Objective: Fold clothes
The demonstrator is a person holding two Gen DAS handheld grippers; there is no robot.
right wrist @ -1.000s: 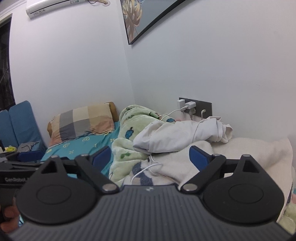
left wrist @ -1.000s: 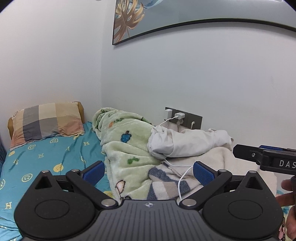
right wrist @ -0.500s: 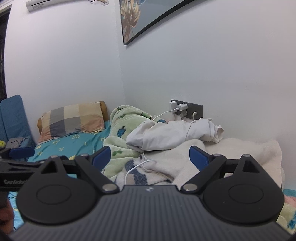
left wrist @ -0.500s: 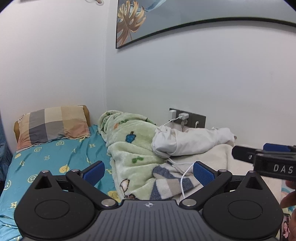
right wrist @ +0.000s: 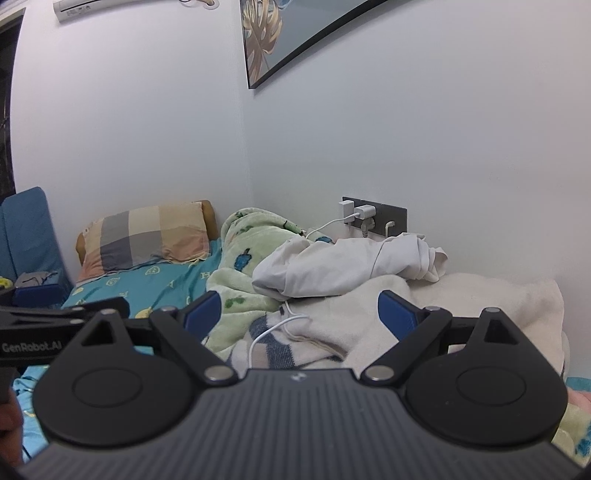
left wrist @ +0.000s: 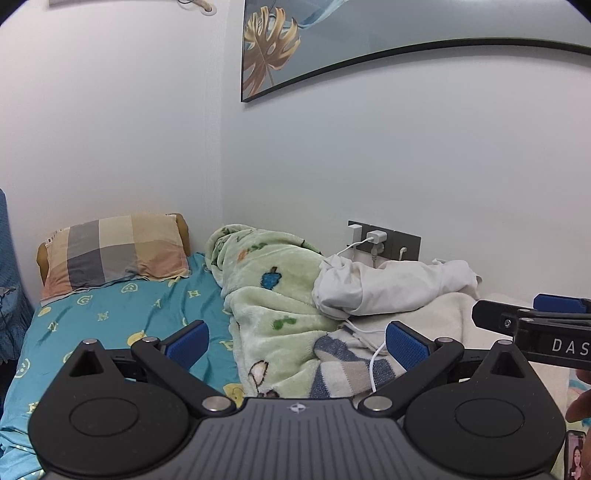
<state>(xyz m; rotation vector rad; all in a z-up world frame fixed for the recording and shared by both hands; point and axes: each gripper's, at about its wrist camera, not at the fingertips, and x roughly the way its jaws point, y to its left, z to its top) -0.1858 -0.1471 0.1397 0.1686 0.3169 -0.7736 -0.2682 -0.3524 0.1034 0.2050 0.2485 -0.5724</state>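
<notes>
Both views now tipped up a bit and pulled back: more wall, more of the leaf picture, bed lower down than a second ago

Left gripper wide apart, blue pads holding nothing. Right gripper wide apart too, nothing between its blue fingers. Both up in the air, well short of the pile, side by side

Lots of stuff on the blue bed sheet: checked pillow at the far left by the corner, green fluffy blanket bunched in the middle, striped towel low in front, cream blanket spread to the right. Grey wall socket behind, with white plugs in it and a white cable trailing down over the towel, right in the path to the clothes

White garment crumpled on top of the green and cream blankets, close to the wall, just under the socket. Ahead of both grippers, a little right of the middle in the left view

Front of the bed blocked by the black gripper bodies. Bit of a hand and part of a phone cut off at the right edge. White air unit cut by the top edge. Shape of the garment hard to make out
</notes>
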